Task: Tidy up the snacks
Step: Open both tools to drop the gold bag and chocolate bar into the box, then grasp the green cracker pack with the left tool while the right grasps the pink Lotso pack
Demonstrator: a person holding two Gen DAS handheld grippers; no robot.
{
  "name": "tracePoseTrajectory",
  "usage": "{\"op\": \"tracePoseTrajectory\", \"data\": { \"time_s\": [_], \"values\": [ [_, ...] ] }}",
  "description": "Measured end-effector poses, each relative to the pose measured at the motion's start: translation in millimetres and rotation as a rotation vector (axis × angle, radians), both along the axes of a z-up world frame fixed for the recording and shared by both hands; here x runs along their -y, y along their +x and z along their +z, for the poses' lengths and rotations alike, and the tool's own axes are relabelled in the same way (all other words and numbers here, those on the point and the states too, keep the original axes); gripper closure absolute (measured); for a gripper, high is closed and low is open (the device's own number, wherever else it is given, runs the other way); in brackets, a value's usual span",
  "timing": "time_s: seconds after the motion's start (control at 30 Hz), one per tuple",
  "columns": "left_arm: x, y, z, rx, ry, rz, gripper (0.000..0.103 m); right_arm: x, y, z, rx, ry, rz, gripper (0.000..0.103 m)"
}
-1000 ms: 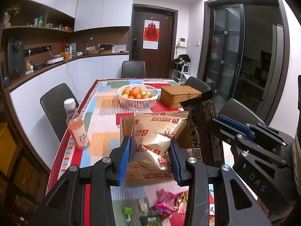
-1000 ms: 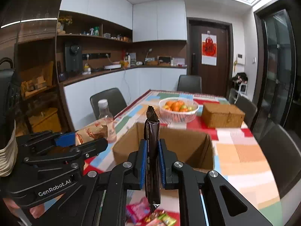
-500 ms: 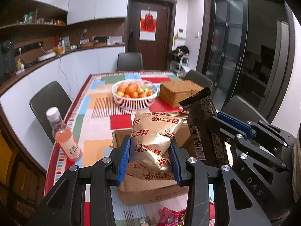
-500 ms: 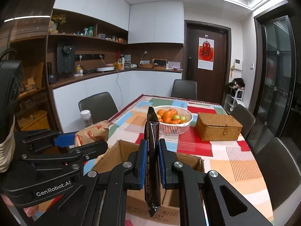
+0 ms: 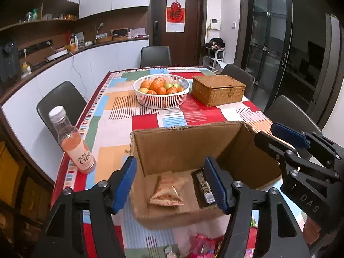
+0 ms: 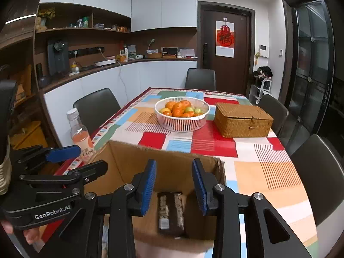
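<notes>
Rough matt cardboard box [image 5: 182, 144]; glossy foil-looking biscuit packet [image 5: 168, 190]; woven, probably wicker, basket [image 5: 217, 89].

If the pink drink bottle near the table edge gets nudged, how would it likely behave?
The bottle is tall and narrow on a small base, so it probably tips easily. It looks over half full, likely fairly heavy. Lying down, its round body would probably roll, and the table's edge is close.

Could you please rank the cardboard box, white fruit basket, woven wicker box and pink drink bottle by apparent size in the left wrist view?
1. Brown cardboard box
2. White slatted fruit basket and tan woven wicker box: too alike to rank
3. Clear pink drink bottle
</notes>
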State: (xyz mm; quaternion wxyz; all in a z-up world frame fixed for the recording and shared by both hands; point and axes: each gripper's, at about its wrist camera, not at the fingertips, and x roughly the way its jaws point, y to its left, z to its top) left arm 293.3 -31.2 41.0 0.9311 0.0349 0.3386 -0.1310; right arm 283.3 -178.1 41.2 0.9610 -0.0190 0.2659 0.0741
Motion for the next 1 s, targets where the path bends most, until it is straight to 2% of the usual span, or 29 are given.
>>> {"op": "tracePoseTrajectory", "data": {
  "time_s": [0.1, 0.17, 0.3, 0.5, 0.63, 1.0],
  "values": [
    [-2, -23, 8, 0.026, 0.005, -0.011, 0.035, 3, -15, 3, 0.004, 0.006, 0.016, 0.054],
    [-2, -38, 12, 0.038, 0.009, -0.012, 0.031, 3, -25, 5, 0.01, -0.002, 0.029, 0.053],
    [0, -66, 16, 0.045, 0.019, -0.021, 0.028, 3, -44, 6, -0.022, 0.007, 0.072, 0.048],
    [-5, -104, 13, 0.045, 0.008, -0.001, 0.026, 4, -71, -1, -0.089, 0.003, 0.14, 0.048],
    [-7, -124, 6, 0.034, 0.032, 0.006, 0.023, 3, -86, -9, -0.117, -0.017, 0.158, 0.048],
    [-14, -150, -43, -0.135, 0.042, 0.016, 0.023, -11, -114, -52, -0.262, -0.07, 0.233, 0.048]
  ]
}}
